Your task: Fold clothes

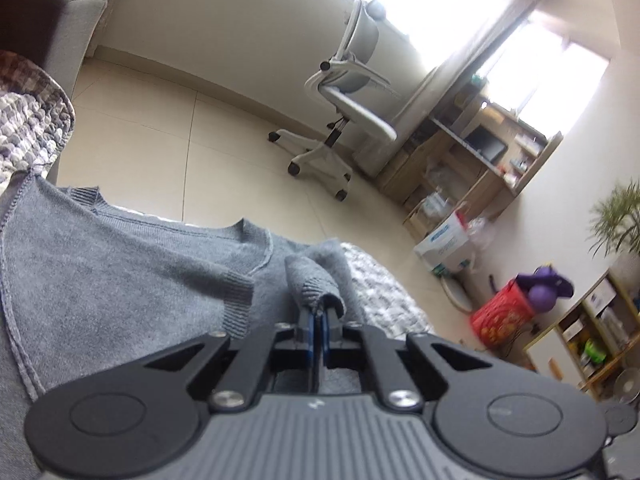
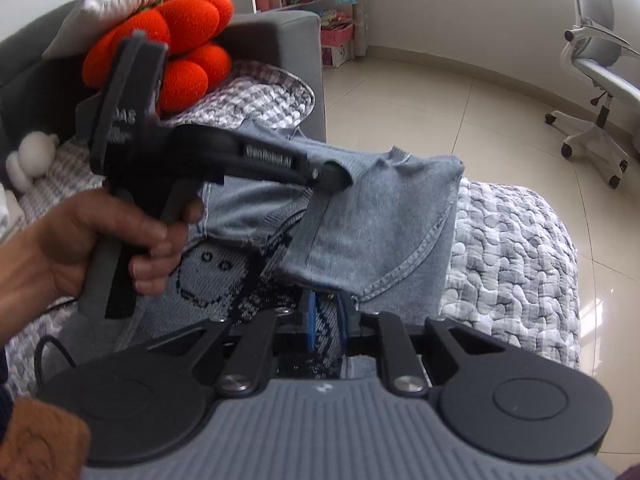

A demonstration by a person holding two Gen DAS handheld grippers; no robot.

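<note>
Two grippers are at work on one grey knit sweater (image 1: 120, 264), which lies spread over the quilted grey-and-white cover (image 2: 516, 248) of a bed or sofa. My left gripper (image 1: 320, 312) has its blue pads pressed together on a ribbed cuff (image 1: 316, 292), so the jaws are closed on the sweater's sleeve end; seen from my right wrist, that same gripper (image 2: 340, 178) reaches in from the left, my left hand (image 2: 100, 248) wrapped round its handle, and a fold of sleeve hangs from its tip. My right gripper (image 2: 326, 320) sits low over the sweater's front, where a dark knitted smiley pattern (image 2: 208, 276) shows. Its jaws stand a little apart, with patterned knit visible in the gap; whether the pads actually pinch the fabric I cannot tell.

From the left wrist, the neckline (image 1: 168, 220) runs close to the cover's far edge, beyond which lies bare tiled floor (image 1: 224, 128). A white office chair (image 1: 344, 104) stands well clear on that floor, leaving open room past the edge. On the right, the sweater's shoulder seam (image 2: 416, 256) stops short of the quilt's rim, with a wide strip of bare cover beside it. Behind my left gripper, an orange plush cushion (image 2: 176, 48) leans against the grey sofa arm (image 2: 280, 40), crowding that side.
</note>
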